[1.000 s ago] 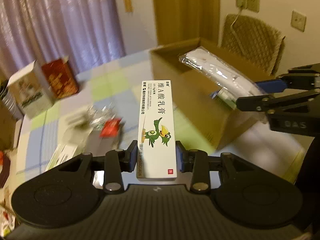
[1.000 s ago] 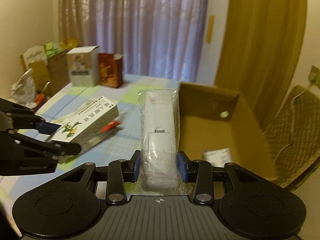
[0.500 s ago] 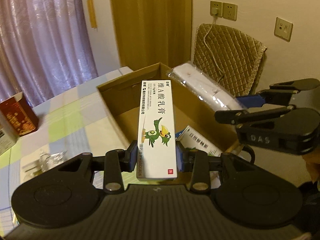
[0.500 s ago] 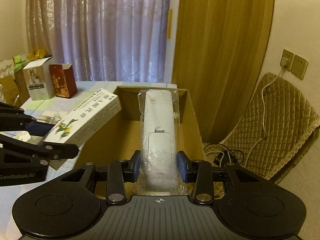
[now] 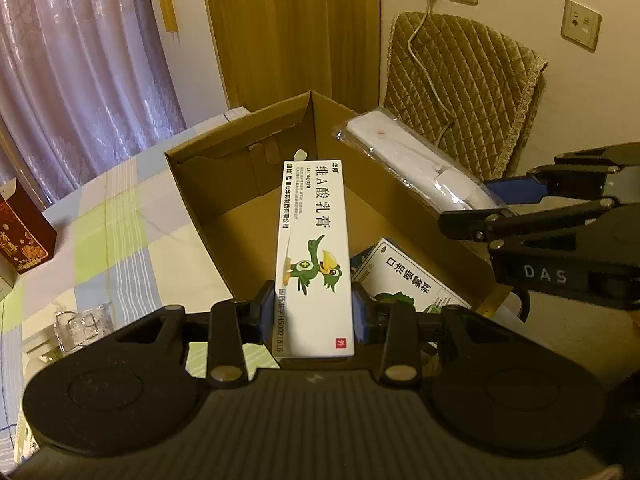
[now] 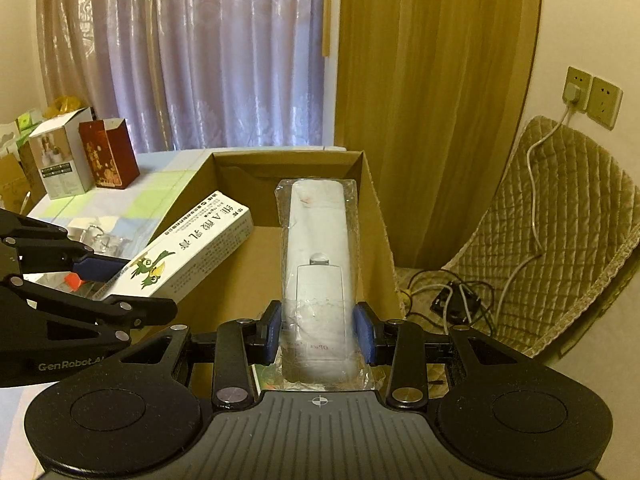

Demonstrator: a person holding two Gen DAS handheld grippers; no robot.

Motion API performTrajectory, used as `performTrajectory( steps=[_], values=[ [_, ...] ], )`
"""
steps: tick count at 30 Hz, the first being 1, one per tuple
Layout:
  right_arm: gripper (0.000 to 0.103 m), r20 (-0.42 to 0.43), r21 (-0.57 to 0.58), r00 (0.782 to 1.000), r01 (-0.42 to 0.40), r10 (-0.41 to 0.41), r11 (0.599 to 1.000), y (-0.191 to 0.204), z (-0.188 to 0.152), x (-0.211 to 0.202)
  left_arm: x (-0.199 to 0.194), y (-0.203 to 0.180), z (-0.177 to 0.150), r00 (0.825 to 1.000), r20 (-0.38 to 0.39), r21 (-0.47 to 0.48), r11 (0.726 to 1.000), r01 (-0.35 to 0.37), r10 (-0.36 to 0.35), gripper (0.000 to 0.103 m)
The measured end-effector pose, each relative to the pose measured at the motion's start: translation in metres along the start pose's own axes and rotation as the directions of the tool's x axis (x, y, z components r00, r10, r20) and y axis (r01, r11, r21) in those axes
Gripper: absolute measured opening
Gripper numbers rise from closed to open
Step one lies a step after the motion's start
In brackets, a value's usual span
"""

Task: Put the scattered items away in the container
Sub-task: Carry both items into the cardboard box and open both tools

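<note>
Both grippers hover over the open cardboard box (image 5: 256, 184) at the worktop's far edge. The left gripper (image 5: 313, 316) jaws clamp an ointment carton (image 5: 313, 248); the right gripper (image 6: 319, 328) jaws clamp a plastic-wrapped remote (image 6: 316, 248). Both long axes point forward, directly above the box floor.

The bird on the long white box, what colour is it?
Green, with a yellow beak: the bird shows best in the left wrist view.

White ointment box (image 5: 313, 256), green bird print; brown cardboard box (image 5: 256, 184); checked tablecloth (image 5: 120, 240).
</note>
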State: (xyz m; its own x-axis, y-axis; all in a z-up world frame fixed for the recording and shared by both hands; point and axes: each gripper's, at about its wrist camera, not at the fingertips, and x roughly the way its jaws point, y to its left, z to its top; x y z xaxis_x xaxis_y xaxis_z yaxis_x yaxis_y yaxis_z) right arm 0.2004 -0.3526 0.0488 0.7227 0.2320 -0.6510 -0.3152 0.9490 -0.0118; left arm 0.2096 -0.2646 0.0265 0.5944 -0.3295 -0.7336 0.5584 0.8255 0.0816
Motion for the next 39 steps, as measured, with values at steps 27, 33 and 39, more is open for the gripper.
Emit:
performTrajectory(
  steps=[27,33,39],
  values=[
    [0.041,-0.015,-0.019,0.999,-0.035,0.034,0.999,0.011,0.005,0.009,-0.027,0.018,-0.007,0.998,0.048,-0.022,0.999,-0.037,0.038,0.034],
    [0.041,-0.029,-0.024,0.998,-0.06,0.059,0.998,0.019,0.008,0.018,-0.032,0.027,-0.008,0.997,0.057,-0.043,0.997,-0.057,0.059,0.038],
    [0.041,-0.039,0.018,0.994,-0.101,0.101,0.995,0.021,0.011,0.024,-0.039,0.042,-0.011,0.995,0.06,-0.076,0.994,-0.076,0.081,0.038]
  ],
)
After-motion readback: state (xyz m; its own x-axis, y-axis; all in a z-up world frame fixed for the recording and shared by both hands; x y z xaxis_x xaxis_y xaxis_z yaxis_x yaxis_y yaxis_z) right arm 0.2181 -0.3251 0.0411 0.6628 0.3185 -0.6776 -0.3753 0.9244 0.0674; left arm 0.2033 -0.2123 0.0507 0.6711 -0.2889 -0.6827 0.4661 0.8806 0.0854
